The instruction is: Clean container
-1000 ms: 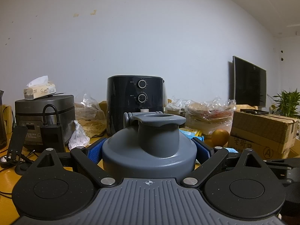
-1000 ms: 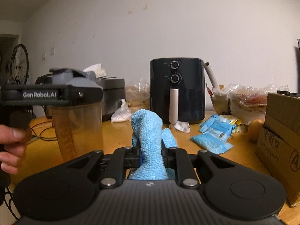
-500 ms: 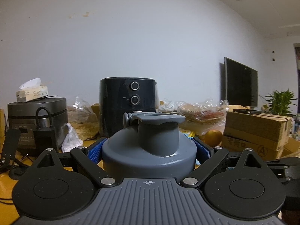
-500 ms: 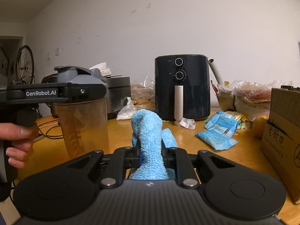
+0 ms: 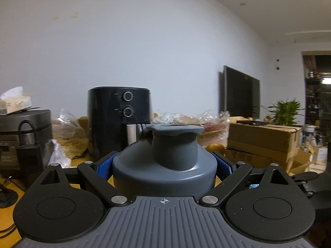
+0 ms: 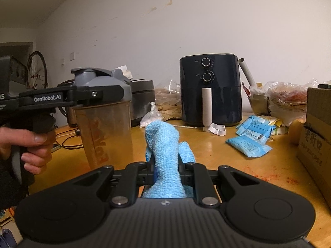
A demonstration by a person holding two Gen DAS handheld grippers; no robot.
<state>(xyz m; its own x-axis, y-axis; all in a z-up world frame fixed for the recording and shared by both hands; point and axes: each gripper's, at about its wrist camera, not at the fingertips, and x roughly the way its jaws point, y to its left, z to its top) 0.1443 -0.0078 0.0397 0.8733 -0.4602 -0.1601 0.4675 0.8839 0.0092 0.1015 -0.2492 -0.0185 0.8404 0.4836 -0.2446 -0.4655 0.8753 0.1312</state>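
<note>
The container is a clear brownish shaker bottle point(image 6: 105, 132) with a grey lid point(image 5: 165, 165). My left gripper point(image 5: 164, 163) is shut on the lid, its blue pads against both sides, and holds the bottle upright above the wooden table point(image 6: 227, 161). In the right wrist view the left gripper point(image 6: 91, 95) shows from the side at the left. My right gripper point(image 6: 165, 171) is shut on a light blue cloth point(image 6: 163, 144), which sticks up between the fingers, to the right of the bottle and apart from it.
A black air fryer point(image 6: 211, 88) stands at the back of the table, a rice cooker point(image 5: 22, 136) to its left. Blue packets point(image 6: 250, 136) lie at the right, beside a cardboard box point(image 6: 316, 136). Plastic bags and cables lie about.
The left gripper with the bottle has risen and turned a little to the right. The right gripper with the cloth has moved closer to the bottle.
</note>
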